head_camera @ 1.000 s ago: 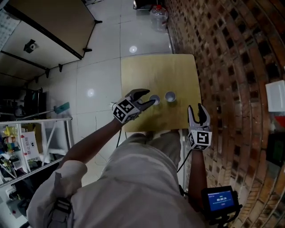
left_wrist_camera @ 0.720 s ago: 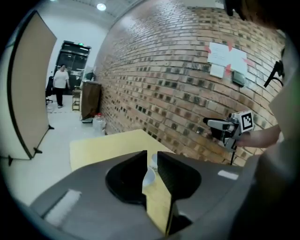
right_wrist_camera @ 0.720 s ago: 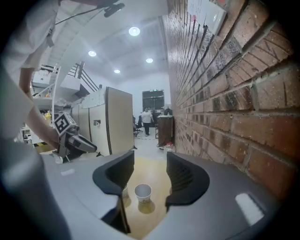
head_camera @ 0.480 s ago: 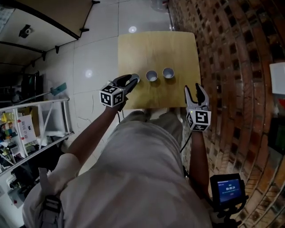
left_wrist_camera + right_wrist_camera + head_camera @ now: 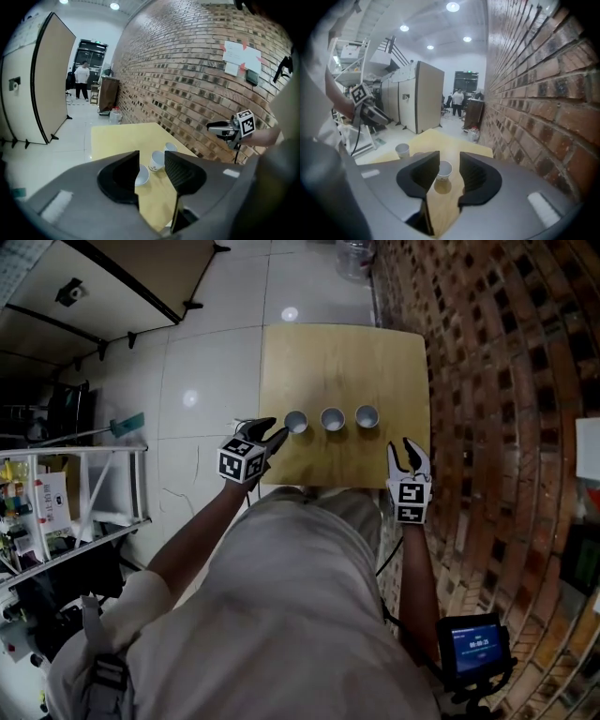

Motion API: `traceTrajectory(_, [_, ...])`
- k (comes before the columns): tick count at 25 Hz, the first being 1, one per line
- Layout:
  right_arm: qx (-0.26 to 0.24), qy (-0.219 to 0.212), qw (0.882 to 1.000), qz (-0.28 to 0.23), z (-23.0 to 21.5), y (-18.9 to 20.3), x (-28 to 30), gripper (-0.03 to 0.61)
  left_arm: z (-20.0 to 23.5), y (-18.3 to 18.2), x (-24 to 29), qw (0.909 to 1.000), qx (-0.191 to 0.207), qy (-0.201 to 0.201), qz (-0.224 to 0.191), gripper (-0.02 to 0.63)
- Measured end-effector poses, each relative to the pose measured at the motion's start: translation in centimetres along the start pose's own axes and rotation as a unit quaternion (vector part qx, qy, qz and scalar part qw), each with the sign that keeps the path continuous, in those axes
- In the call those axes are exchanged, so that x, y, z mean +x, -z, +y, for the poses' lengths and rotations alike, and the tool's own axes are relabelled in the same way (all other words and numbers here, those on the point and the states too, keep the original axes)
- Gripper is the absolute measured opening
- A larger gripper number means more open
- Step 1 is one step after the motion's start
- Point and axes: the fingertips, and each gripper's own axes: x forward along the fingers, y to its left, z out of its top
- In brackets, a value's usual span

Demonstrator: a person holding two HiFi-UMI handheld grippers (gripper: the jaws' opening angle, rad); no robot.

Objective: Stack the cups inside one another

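Left gripper view: near cup [image 5: 142,176] half behind one jaw, far cup [image 5: 170,146] partly behind the other, print on middle cup [image 5: 156,161] unreadably small.

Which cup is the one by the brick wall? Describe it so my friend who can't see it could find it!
Look for the yellow wooden table pushed up against the brick wall. A row of white cups stands near the person's edge of it. Pick the end cup nearest the bricks, the only one with the wall on one side.
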Motion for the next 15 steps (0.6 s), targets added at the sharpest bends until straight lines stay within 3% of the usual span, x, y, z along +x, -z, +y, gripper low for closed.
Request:
traceTrajectory(4, [-0.071,-0.036,0.995,0.059,1.7,1.9,4.6,0.128,0.5,0.2,-0.3,1.0000,-0.005,-0.002,0.001,0.187])
traceTrajectory(9, [-0.173,-0.081,0.972,0.134,4.2,6.0,9.9,0.121,-0.6,0.6,-0.3,0.9975,-0.068,0.018,-0.002,0.186])
traceTrajectory(15, [-0.243,-0.104,0.946,0.189,5.8,8.8,13.4,0.110,0.4,0.8,-0.8,0.9990,-0.044,0.008,-0.002,0.184])
